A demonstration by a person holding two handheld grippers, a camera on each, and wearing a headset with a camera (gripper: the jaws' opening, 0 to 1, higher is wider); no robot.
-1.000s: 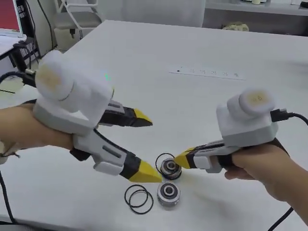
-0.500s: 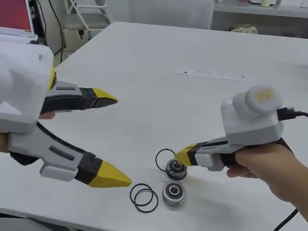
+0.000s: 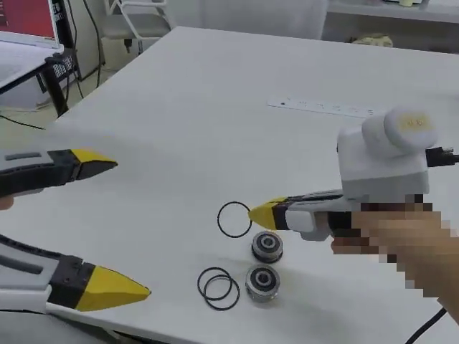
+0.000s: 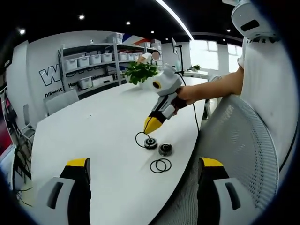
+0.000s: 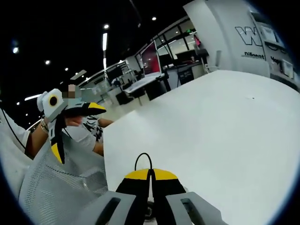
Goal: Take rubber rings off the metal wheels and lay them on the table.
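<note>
Right tool (image 3: 252, 213): jaws pinched together, yellow tips closed on the edge of one black rubber ring (image 3: 219, 219). In right gripper view the rubber ring (image 5: 143, 158) loops up from btwn the closed tips of the right tool (image 5: 151, 174). Ring sits low over the white worktop (image 3: 215, 107), just left of & beyond the farther metal wheel (image 3: 267, 246); can't tell if it touches the surface. Nearer metal wheel (image 3: 262, 281) is just beside the farther one, both flat on worktop. Two loose rings (image 3: 199, 282), overlapping, lie just left of the nearer wheel. Left tool (image 3: 132, 228): wide open, nothing btwn jaws, at worktop's near left edge, well apart from wheels. Left gripper view: left tool (image 4: 144, 164) jaws spread far apart, w/ right tool (image 4: 151, 125), both wheels & rings ahead.
</note>
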